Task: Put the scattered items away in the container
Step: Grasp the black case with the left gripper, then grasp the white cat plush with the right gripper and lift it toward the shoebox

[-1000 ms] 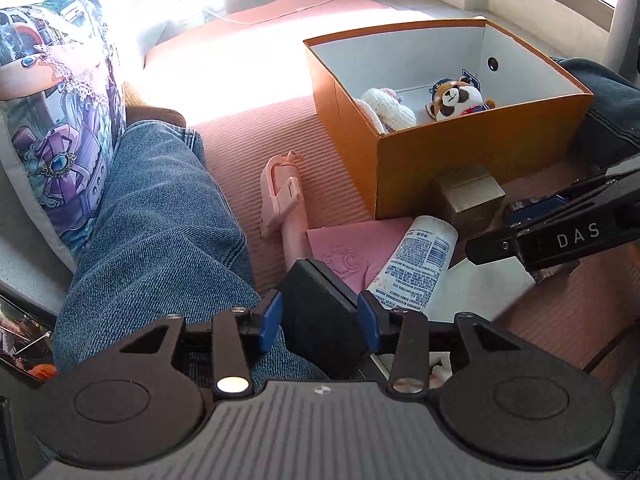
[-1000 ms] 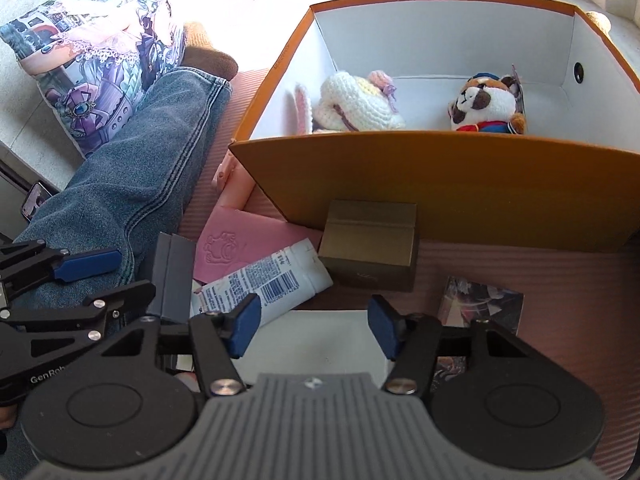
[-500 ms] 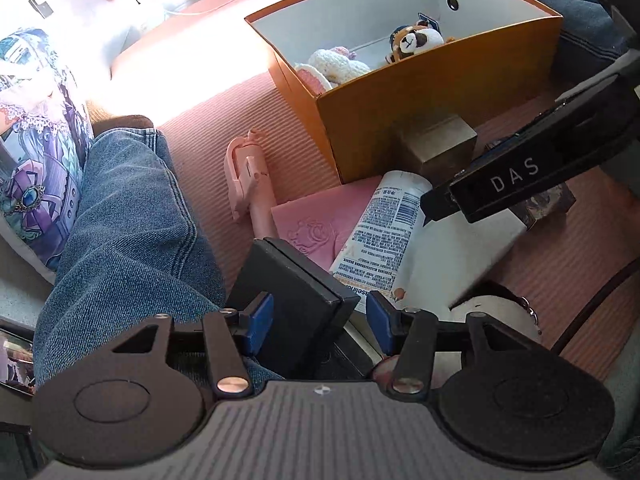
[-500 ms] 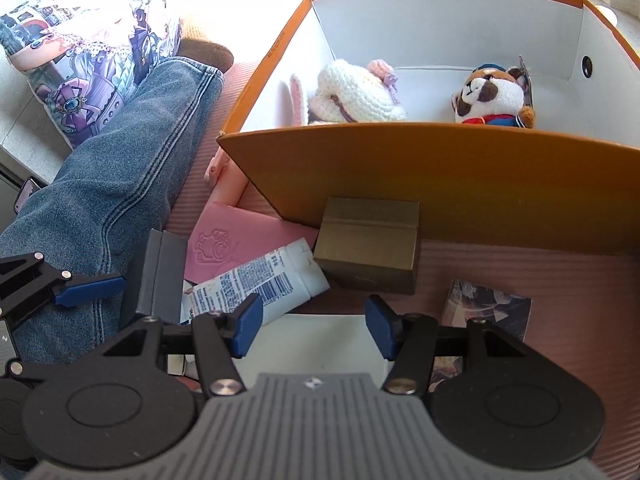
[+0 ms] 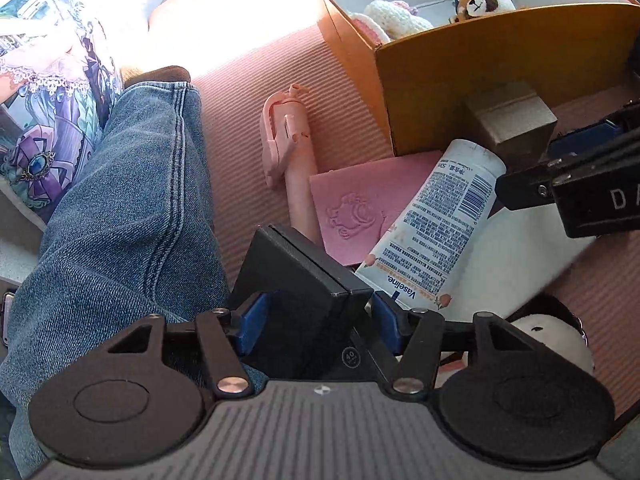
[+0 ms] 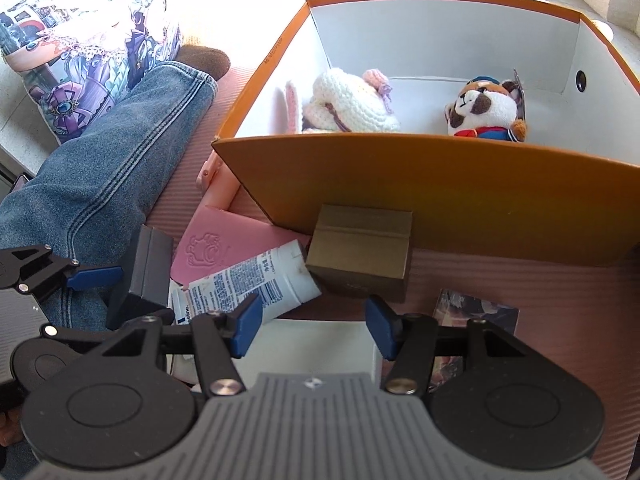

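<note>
An orange box [image 5: 500,72] [image 6: 420,184] with white inside holds a white crocheted toy [image 6: 352,104] and a panda plush [image 6: 484,110]. In front of it lie a gold box [image 6: 360,252], a Vaseline tube [image 5: 436,224] [image 6: 256,280], a pink embossed card [image 5: 356,200], a pink folding stick [image 5: 288,148] and a white flat box [image 6: 312,344]. My left gripper [image 5: 316,320] is open, its fingers on either side of a black box [image 5: 304,284] [image 6: 146,272]. My right gripper [image 6: 314,322] is open and empty above the white flat box.
A leg in blue jeans [image 5: 120,208] lies along the left, next to a printed cushion [image 5: 48,92]. A picture card [image 6: 476,312] lies right of the white box. A white round plush [image 5: 552,336] sits by the left gripper. The floor mat [image 5: 248,92] is pink and ribbed.
The left gripper has moved forward and down around the black box, its fingers wider apart. The right gripper has risen slightly and stays open.
</note>
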Motion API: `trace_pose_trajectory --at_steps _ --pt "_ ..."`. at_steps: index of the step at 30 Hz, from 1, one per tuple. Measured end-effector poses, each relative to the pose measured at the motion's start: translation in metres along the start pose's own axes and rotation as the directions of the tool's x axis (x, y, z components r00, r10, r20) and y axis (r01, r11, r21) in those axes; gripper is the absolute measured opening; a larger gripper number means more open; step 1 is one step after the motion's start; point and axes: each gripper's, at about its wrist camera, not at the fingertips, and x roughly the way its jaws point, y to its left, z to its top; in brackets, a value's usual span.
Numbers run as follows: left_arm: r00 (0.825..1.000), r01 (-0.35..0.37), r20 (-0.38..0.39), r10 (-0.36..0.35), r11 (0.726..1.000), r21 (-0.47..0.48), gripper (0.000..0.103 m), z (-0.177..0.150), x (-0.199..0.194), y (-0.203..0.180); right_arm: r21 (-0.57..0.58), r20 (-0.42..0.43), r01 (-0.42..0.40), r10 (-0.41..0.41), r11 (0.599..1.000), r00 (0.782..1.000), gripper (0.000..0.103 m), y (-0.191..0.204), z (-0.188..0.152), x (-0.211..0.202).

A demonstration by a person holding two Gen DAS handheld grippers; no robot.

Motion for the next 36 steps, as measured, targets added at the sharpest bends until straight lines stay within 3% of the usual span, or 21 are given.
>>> trace_pose_trajectory --at_steps 3,9,21,29,36 --pt "1.000 -0.012 0.023 0.014 0.999 -0.053 0.053 -0.004 -0.006 0.010 -0.008 0.006 0.010 -0.010 1.000 1.000 0.060 -0.001 0.000 0.001" --pt "0.998 -0.011 0.063 0.022 0.986 -0.166 0.043 -0.011 -0.015 0.033 -0.002 0.003 0.017 -0.017 1.000 1.000 0.060 -0.004 0.000 0.006" --pt "0.991 -0.131 -0.017 0.130 0.986 -0.099 0.043 -0.005 -0.005 0.019 -0.003 0.013 0.023 -0.023 1.000 1.000 0.060 -0.005 -0.004 0.003" --pt "0.995 -0.100 0.003 0.102 0.985 -0.138 0.041 -0.008 -0.007 0.027 -0.018 0.007 0.021 -0.020 1.000 1.000 0.060 -0.006 -0.009 0.000" --pt "0.996 -0.021 0.080 0.039 0.977 -0.211 0.040 -0.013 -0.026 0.037 0.011 -0.021 -0.019 0.020 1.000 1.000 0.060 -0.008 -0.013 -0.010"
